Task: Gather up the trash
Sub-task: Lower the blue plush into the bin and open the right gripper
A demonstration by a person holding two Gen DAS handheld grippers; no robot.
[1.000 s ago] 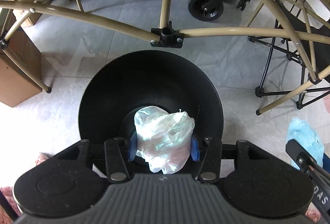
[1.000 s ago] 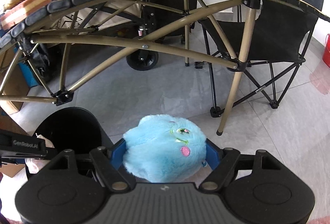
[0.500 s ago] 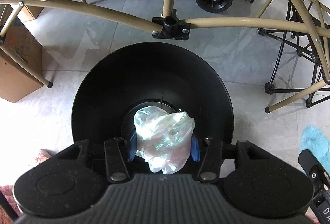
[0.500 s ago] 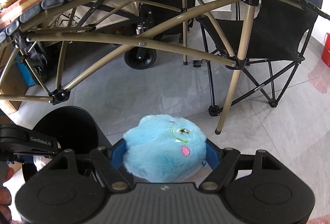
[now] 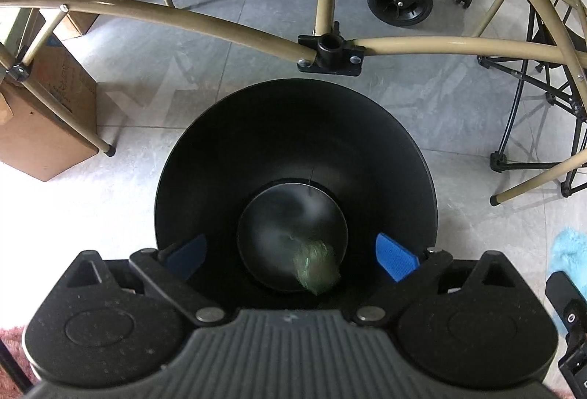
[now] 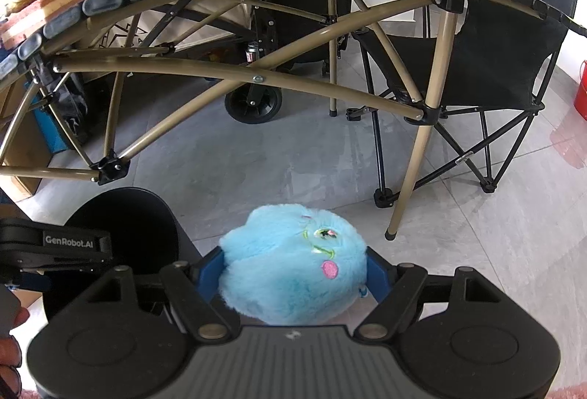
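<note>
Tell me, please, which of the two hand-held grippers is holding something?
The right hand-held gripper: its blue pads squeeze the blue plush toy. The left hand-held gripper is opening with nothing between its pads; the plastic wad lies blurred in the black bin.

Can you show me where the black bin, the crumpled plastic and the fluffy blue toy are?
black bin (image 5: 293, 127): left wrist view, inner wall.
crumpled plastic (image 5: 316, 267): left wrist view, its blurred middle.
fluffy blue toy (image 6: 290, 270): right wrist view, its furry face.

Left claw (image 5: 291, 256) points steeply down, jaws opening wide, blue pads (image 5: 396, 261) spread apart with nothing pressed between them. Right claw (image 6: 293, 274) angles down and forward, pads clamped on both sides of a blue plush toy (image 6: 293, 270). Fingertips (image 6: 11, 344) show at the right view's left edge.
</note>
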